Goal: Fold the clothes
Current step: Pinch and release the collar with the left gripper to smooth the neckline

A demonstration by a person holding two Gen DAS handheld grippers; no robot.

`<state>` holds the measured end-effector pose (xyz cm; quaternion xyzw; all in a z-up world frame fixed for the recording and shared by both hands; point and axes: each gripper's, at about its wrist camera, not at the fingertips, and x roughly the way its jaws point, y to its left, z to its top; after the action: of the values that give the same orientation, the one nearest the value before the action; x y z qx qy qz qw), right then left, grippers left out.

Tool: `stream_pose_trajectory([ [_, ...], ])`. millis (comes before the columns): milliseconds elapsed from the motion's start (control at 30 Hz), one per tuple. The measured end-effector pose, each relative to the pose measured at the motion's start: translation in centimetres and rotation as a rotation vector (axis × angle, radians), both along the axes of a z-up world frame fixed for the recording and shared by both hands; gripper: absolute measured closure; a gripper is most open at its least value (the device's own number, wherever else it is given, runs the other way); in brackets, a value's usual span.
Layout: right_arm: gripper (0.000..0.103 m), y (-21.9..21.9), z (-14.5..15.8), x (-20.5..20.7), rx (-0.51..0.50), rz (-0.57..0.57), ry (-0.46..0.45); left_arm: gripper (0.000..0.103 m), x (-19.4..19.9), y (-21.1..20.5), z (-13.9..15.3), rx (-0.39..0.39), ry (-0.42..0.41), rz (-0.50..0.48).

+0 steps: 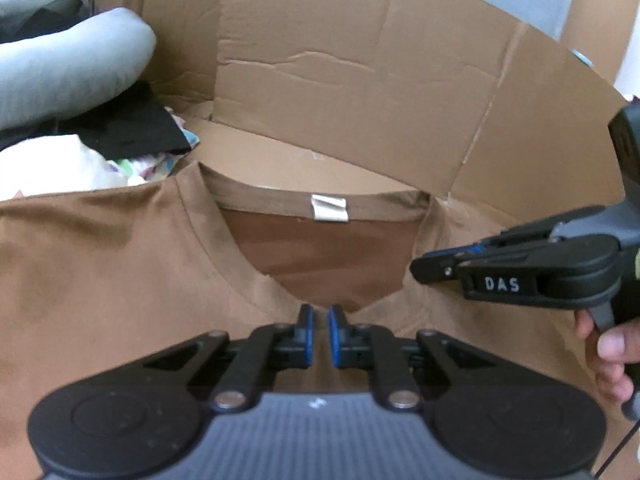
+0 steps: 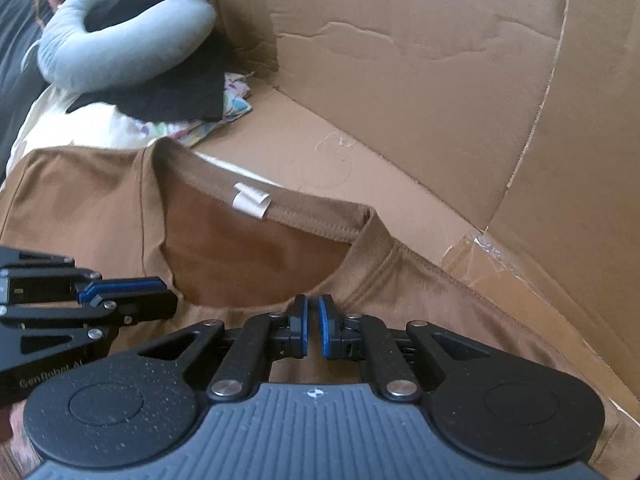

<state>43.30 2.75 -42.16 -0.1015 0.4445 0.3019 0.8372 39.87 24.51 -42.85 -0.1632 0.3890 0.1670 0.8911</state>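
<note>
A brown T-shirt (image 1: pixel 100 260) (image 2: pixel 80 200) lies flat on cardboard, neck hole facing up, with a white label (image 1: pixel 329 208) (image 2: pixel 252 200) inside the back collar. My left gripper (image 1: pixel 321 312) (image 2: pixel 168 296) is nearly closed at the front collar's edge, which is drawn into a point towards its tips; the fabric seems pinched there. My right gripper (image 2: pixel 313 302) (image 1: pixel 414 270) sits at the collar's right side, jaws also narrow, apparently pinching the rim. The fabric between the pads is mostly hidden.
Flattened cardboard (image 1: pixel 360 80) (image 2: pixel 400 80) covers the floor and rises as a wall behind the shirt. At the back left lie a grey neck pillow (image 1: pixel 68 76) (image 2: pixel 120 60) and a pile of black and patterned clothes (image 1: pixel 120 132) (image 2: pixel 180 96). A hand (image 1: pixel 612 352) grips the right tool.
</note>
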Motion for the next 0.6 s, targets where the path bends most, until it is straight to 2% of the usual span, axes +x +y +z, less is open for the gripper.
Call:
stream_pose_trajectory([
  [133,0.088,-0.7,1.1,-0.3,0.025,-0.008,-0.004,0.092,-0.4,-0.1,1.2,-0.002,-0.027,0.011],
  [300,0.071,-3.1,3.1,-2.4,0.042,0.033,-0.041,0.092,-1.6,-1.1,3.0,-0.013,-0.074,-0.018],
  [600,0.071,-8.7,3.6,-5.5,0.029,-0.019,-0.03,0.092,0.5,-4.1,1.9,-0.047,-0.065,-0.101],
])
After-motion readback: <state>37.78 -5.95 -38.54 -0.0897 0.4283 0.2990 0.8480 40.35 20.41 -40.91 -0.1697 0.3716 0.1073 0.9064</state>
